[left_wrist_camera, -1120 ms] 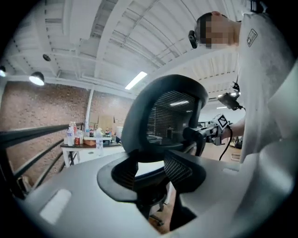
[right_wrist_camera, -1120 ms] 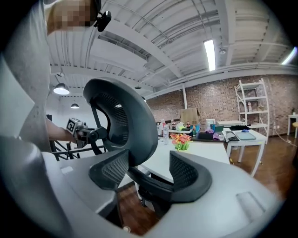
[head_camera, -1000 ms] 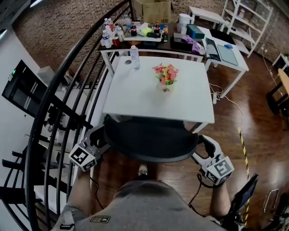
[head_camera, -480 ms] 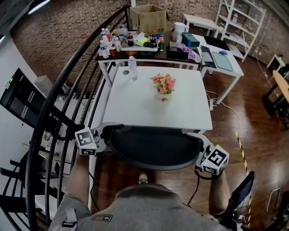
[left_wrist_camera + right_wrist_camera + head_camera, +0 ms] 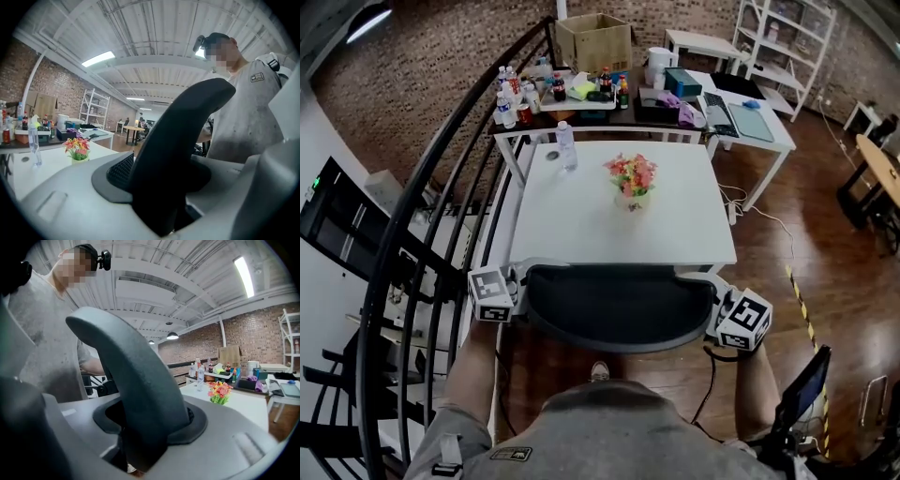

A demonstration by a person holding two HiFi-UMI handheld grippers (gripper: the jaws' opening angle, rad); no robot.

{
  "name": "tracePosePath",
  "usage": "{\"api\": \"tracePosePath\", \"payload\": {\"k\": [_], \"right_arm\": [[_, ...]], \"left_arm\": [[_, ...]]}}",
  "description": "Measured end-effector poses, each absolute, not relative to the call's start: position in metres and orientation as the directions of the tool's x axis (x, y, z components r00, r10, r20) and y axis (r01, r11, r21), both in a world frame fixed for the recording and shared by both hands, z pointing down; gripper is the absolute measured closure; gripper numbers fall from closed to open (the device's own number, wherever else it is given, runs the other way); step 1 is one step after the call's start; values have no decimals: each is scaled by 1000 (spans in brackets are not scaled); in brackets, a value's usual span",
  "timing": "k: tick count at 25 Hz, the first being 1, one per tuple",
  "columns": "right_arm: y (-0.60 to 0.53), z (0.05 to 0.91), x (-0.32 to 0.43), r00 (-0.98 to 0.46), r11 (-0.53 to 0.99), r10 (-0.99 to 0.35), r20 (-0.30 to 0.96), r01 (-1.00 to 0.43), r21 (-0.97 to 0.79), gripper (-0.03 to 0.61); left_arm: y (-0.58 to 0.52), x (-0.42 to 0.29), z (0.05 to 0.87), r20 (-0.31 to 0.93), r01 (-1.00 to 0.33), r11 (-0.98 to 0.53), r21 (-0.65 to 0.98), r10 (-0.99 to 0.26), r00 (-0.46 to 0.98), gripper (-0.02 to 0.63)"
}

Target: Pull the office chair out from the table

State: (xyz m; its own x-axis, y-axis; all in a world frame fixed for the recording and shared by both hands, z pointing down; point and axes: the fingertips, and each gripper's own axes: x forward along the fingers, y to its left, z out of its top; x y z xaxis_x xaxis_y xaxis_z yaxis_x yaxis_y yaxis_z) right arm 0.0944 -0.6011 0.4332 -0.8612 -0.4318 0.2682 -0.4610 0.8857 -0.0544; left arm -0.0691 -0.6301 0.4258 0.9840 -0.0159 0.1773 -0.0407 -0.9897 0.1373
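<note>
The office chair's black curved backrest (image 5: 619, 305) stands against the near edge of the white table (image 5: 581, 225). My left gripper (image 5: 520, 286) is at the backrest's left end and my right gripper (image 5: 715, 302) at its right end, both pointing inward. Both pairs of jaws have just been closing. In the left gripper view the backrest's edge (image 5: 183, 140) rises out of the left gripper (image 5: 164, 206), filling the gap between the grey jaws. The right gripper view shows the other edge (image 5: 136, 376) wedged the same way in the right gripper (image 5: 136, 446).
A small pot of flowers (image 5: 629, 178) and a water bottle (image 5: 566, 147) stand on the table. Behind it a dark table (image 5: 581, 98) holds bottles and boxes. A black curved stair railing (image 5: 422, 234) runs close on the left. Wooden floor lies to the right.
Both grippers have moved up and inward from the lower corners of the backrest to its two ends. Their jaws now sit around the backrest's edges.
</note>
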Motion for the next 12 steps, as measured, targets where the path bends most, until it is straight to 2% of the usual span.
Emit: {"api": "tracePosePath", "payload": {"k": [12], "right_arm": [[-573,435,97,-870,894,-400,288,-440,-88,382]], "left_arm": [[-598,-68,430,204,-14,-989,148,17,979,382]]}}
